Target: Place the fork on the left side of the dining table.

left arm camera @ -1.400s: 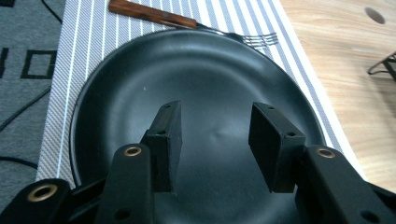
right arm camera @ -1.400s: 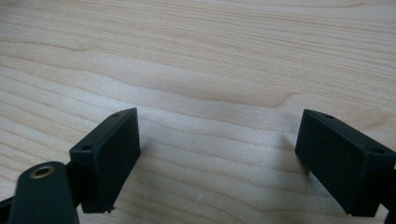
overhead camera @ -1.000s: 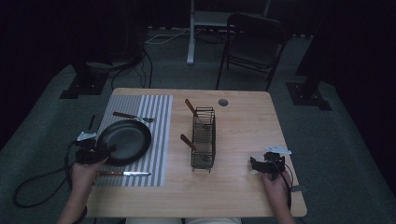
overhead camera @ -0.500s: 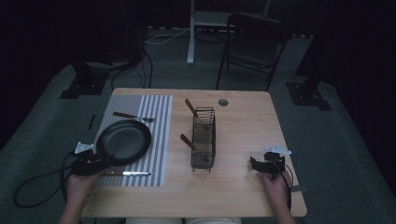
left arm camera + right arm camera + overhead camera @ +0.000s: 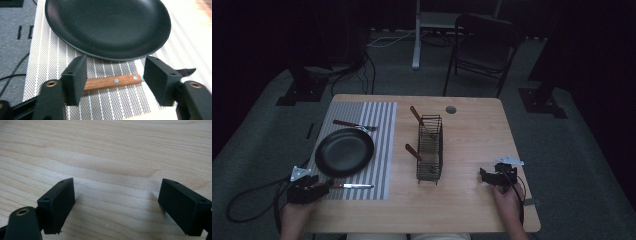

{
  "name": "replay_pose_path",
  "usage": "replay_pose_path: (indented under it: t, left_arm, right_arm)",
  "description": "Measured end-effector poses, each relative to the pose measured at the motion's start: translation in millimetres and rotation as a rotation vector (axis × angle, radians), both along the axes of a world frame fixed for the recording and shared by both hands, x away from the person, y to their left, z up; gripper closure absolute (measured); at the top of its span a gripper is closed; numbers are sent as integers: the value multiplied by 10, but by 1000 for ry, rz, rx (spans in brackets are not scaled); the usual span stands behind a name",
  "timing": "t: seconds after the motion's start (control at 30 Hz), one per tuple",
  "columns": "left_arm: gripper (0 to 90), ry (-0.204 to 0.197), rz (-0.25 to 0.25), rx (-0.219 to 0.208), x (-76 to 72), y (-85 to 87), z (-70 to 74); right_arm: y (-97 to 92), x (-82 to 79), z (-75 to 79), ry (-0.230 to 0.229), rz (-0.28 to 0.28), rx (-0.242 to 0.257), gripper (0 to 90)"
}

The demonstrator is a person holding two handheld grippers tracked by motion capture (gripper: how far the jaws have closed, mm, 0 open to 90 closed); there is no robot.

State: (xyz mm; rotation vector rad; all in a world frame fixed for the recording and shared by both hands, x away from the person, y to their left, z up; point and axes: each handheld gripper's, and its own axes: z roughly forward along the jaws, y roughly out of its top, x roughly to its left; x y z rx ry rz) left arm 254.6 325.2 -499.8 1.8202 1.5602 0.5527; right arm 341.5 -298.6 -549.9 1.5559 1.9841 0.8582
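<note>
A knife (image 5: 351, 186) with a wooden handle (image 5: 112, 81) lies on the striped placemat (image 5: 382, 145), just in front of a black plate (image 5: 344, 151). My left gripper (image 5: 314, 189) is at the table's front left corner. It is open, and in the left gripper view (image 5: 116, 75) its jaws stand either side of the handle without touching it, the plate (image 5: 107, 25) just beyond. My right gripper (image 5: 486, 176) rests low at the front right, open over bare wood (image 5: 100, 150), with nothing between its jaws (image 5: 117, 197).
A wire basket (image 5: 430, 148) stands mid-table with two wooden-handled utensils sticking out of it. A fork (image 5: 354, 125) lies on the mat behind the plate. A round hole (image 5: 451, 109) marks the far edge. A cable (image 5: 247, 200) trails off the table at left.
My left gripper has moved from the plate's left side toward the front edge and now straddles the knife handle. The right gripper has stayed put.
</note>
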Motion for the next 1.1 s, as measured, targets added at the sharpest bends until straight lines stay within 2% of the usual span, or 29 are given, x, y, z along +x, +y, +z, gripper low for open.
replay_pose_path:
  t: [0.03, 0.07, 0.17, 0.23, 0.33, 0.4, 0.43, 0.47, 0.5, 0.57, 0.67, 0.7, 0.77, 0.87, 1.0, 1.1]
  left_arm:
    - [354, 0, 0, 0, 0, 0, 0]
    - [294, 8, -5, 9, -63, -24, -56]
    - [266, 2, 0, 13, -128, -56, -75]
    - [183, 8, -7, 18, -157, -76, -91]
    - [182, 20, -13, 15, -202, -108, -141]
    - [161, 16, -1, 39, -235, -141, -169]
    - [108, 23, 5, 49, -248, -153, -176]
    - [98, 21, 18, 58, -263, -159, -184]
    - [98, 21, 18, 58, -263, -159, -184]
    - [98, -32, 78, 67, -344, -152, -206]
    - [98, -54, 103, 65, -376, -140, -215]
    - [99, -65, 144, 79, -450, -101, -247]
    - [99, -78, 169, 86, -470, -73, -243]
    - [99, -64, 194, 109, -462, -57, -266]
    - [99, -48, 204, 151, -456, -65, -279]
    - [99, -46, 205, 150, -448, -64, -284]
  right_arm:
    - [0, 0, 0, 0, 0, 0, 136]
    - [0, 0, 0, 0, 0, 0, 136]
    - [0, 0, 0, 0, 0, 0, 136]
    - [0, 0, 0, 0, 0, 0, 136]
    - [0, 0, 0, 0, 0, 0, 136]
    - [0, 0, 0, 0, 0, 0, 136]
    - [0, 0, 0, 0, 0, 0, 136]
    - [0, 0, 0, 0, 0, 0, 136]
    - [0, 0, 0, 0, 0, 0, 136]
    - [0, 0, 0, 0, 0, 0, 136]
    - [0, 0, 0, 0, 0, 0, 136]
    - [-1, 0, 0, 0, 0, 0, 136]
    - [0, 0, 0, 1, 0, 0, 136]
    - [0, 0, 0, 0, 0, 0, 136]
    - [0, 0, 1, 1, 0, -1, 136]
    - [0, 1, 1, 1, 0, -1, 135]
